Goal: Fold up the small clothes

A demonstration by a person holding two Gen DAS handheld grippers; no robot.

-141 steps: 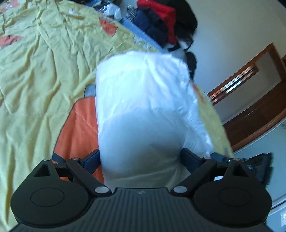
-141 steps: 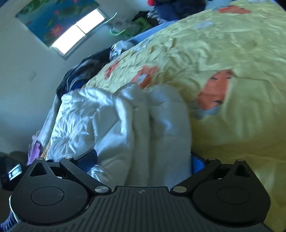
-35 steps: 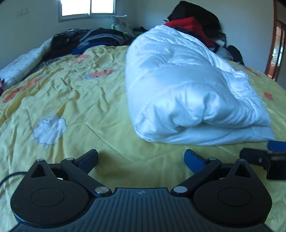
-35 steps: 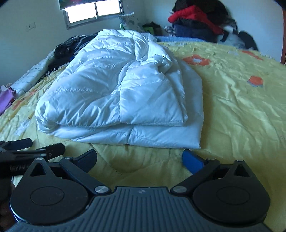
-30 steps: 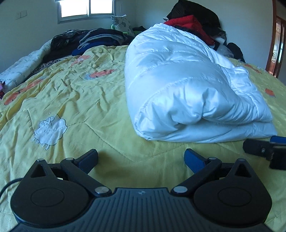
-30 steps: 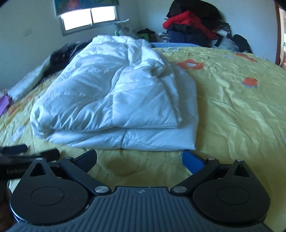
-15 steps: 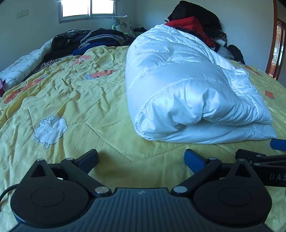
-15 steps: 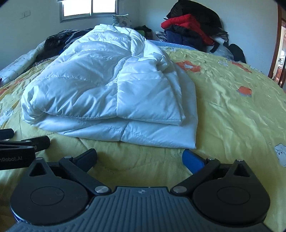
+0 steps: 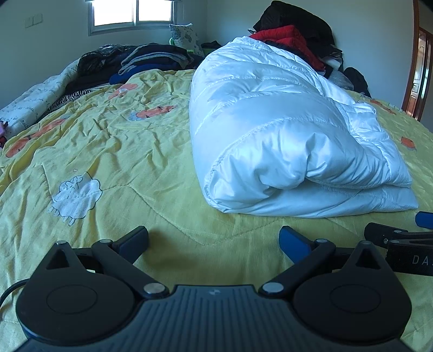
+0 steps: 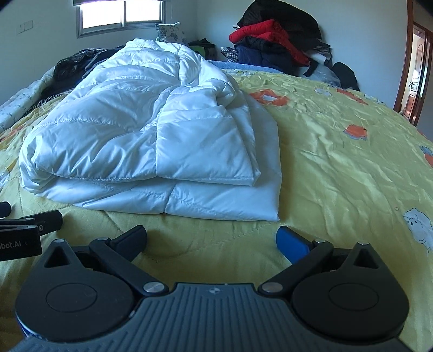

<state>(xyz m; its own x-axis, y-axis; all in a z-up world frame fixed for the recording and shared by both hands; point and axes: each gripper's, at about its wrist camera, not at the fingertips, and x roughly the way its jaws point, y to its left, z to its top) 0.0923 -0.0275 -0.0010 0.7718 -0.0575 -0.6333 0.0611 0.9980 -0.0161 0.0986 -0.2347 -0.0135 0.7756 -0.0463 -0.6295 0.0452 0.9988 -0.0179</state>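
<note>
A white puffy quilted jacket lies folded into a thick bundle on the yellow bedspread. It also shows in the right wrist view. My left gripper is open and empty, low over the bedspread just in front of the bundle's left end. My right gripper is open and empty, just in front of the bundle's right end. Each gripper shows at the edge of the other's view, the right one and the left one.
Piles of dark clothes lie at the bed's far left. A heap of red and black jackets sits at the far right. A wooden door frame stands at the right. A window is on the back wall.
4.7 s ago both grippers were closed on the white jacket, carrying it over. Since then they let go and drew back; over the last second both views have barely shifted.
</note>
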